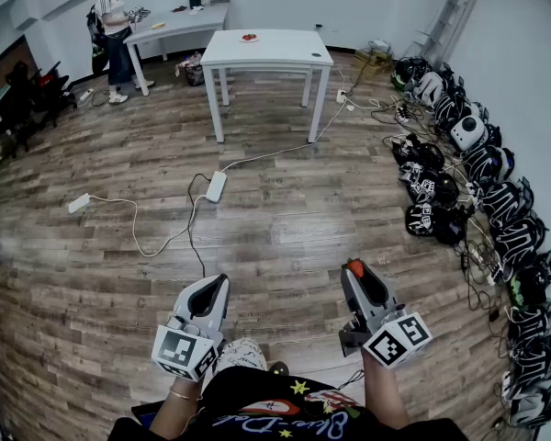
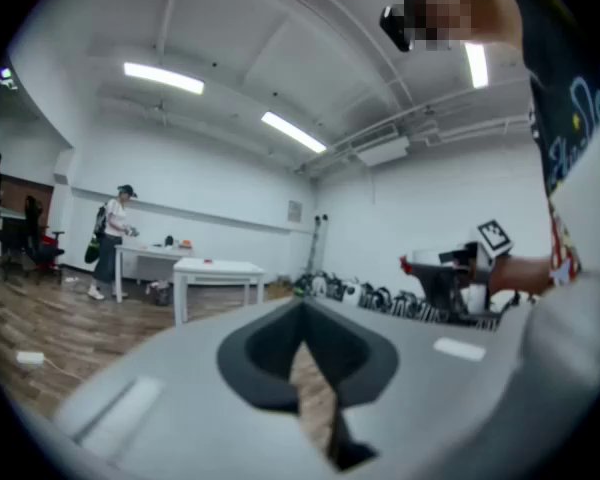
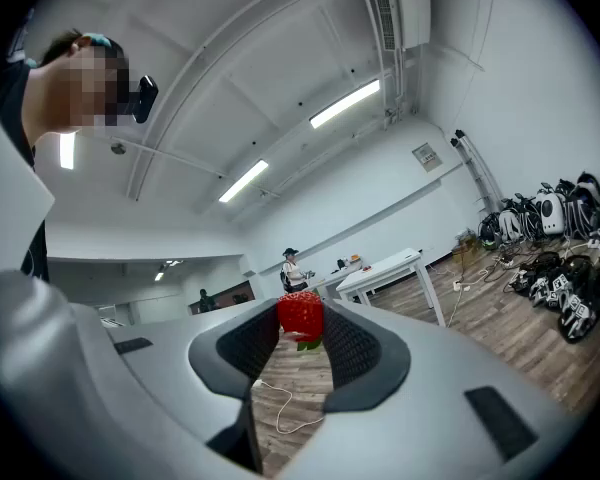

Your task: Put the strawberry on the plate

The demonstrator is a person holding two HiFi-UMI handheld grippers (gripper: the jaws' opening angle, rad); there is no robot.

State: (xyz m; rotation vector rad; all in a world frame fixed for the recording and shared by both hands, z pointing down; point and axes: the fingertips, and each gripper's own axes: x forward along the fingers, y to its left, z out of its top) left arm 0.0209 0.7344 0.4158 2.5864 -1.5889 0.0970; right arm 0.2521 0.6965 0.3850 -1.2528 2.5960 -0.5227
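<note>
My right gripper (image 1: 354, 270) is shut on a red strawberry (image 1: 354, 266), held at its fingertips low over the wooden floor. In the right gripper view the strawberry (image 3: 301, 314), with green leaves below, sits pinched between the two dark pads. My left gripper (image 1: 218, 288) hangs beside it to the left, shut with nothing in it; its pads meet at the tip (image 2: 302, 314). A small plate (image 1: 249, 37) with something red on it rests on the white table (image 1: 285, 51), far ahead across the room.
A power strip (image 1: 216, 186) and cables lie on the floor between me and the table. Dark helmets and bags (image 1: 482, 186) line the right wall. A person (image 1: 112, 33) stands at a second table (image 1: 179, 21) at the back left.
</note>
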